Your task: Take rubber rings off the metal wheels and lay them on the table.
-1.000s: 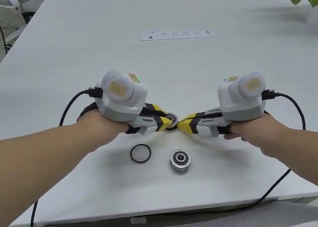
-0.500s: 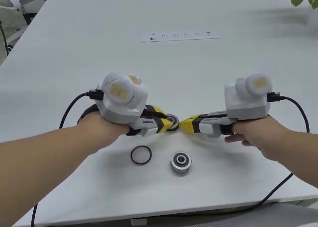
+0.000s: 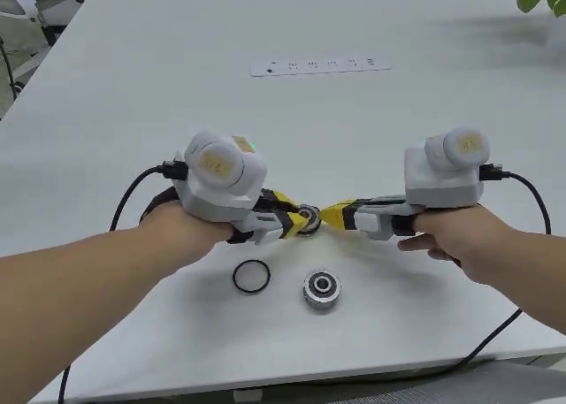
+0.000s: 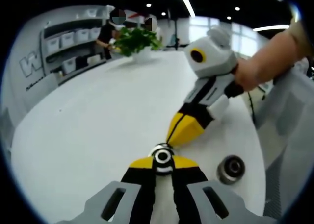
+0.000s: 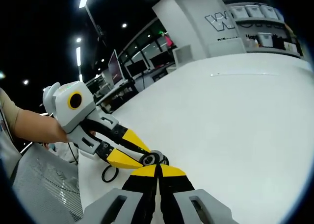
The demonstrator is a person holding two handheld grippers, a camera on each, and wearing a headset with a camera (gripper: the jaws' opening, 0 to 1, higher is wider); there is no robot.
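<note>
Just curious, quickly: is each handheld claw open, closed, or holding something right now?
Left gripper: shut on the metal wheel.
Right gripper: shut, tips at that wheel; grip unclear.

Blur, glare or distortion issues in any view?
Head view: even soft light, sharp, faint shadow under the wheel on the table. Left gripper view: fisheye bends the table edge, background soft. Right gripper view: dark ceiling, table near washed out.

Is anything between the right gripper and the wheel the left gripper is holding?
Nothing visible. The left gripper is shut on the metal wheel, and the right gripper, tips closed, sits right at its rim. The loose ring and second wheel lie on the table nearer the person.
</note>
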